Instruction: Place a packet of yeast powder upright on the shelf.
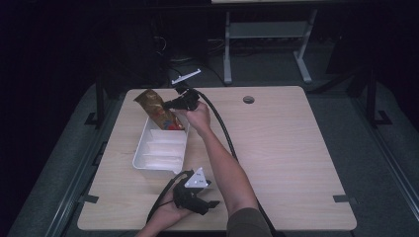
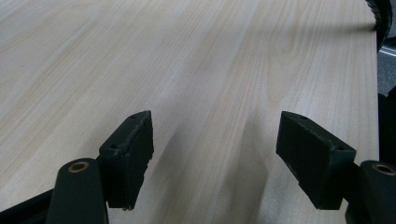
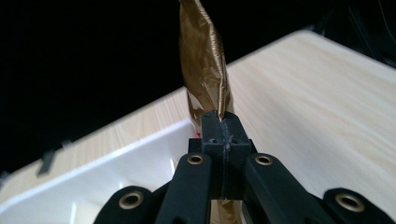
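Observation:
A gold-brown snack bag (image 1: 154, 108) with a red lower part hangs tilted over the far end of a white plastic tray (image 1: 143, 150). My right gripper (image 1: 170, 105) is shut on the bag's edge. In the right gripper view the two pads meet on the thin foil bag (image 3: 205, 70), with the tray's rim (image 3: 116, 154) below. My left gripper (image 1: 210, 203) rests low near the table's front edge, pointing right. In the left gripper view its jaws (image 2: 212, 156) stand wide apart over bare wood with nothing between them.
The light wooden table (image 1: 286, 143) has a round cable hole (image 1: 248, 99) near its far edge. The tray holds ridged compartments. A thick black cable (image 1: 222, 128) trails from the right gripper across the table. Dark floor and a desk frame (image 1: 267, 44) lie beyond.

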`<state>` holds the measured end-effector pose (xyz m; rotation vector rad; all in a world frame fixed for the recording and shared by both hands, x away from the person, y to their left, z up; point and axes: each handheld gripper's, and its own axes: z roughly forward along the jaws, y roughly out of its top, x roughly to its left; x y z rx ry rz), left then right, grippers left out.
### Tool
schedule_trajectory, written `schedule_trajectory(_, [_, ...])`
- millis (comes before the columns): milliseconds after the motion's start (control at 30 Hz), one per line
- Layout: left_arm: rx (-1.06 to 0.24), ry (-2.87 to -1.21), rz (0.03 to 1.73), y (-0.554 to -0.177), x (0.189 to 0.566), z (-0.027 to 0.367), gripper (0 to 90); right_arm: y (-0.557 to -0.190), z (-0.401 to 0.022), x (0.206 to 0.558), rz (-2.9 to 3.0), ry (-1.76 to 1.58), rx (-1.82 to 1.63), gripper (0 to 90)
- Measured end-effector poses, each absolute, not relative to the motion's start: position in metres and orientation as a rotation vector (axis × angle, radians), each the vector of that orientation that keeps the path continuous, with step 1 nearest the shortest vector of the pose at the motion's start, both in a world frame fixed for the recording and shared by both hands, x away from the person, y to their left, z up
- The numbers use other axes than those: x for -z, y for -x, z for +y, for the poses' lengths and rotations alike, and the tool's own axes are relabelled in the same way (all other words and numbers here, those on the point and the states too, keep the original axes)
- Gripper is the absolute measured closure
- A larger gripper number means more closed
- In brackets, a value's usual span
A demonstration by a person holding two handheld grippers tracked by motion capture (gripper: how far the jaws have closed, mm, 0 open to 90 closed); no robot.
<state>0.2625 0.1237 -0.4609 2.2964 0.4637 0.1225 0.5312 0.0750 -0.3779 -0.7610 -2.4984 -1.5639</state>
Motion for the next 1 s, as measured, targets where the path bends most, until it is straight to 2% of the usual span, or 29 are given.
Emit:
schedule_trajectory(233, [-0.122,-2.292,0.463,-0.263,0.461,0.124,27.1,-0.530,0.065,0.391,-2.494,0.850,1.603,85.4])
schedule_trajectory(1000, [-0.122,-2.296,0.457,-0.262,0.461,0.122,27.0,-0.529,0.033,0.405,-2.506,0.927,1.475,88.0])
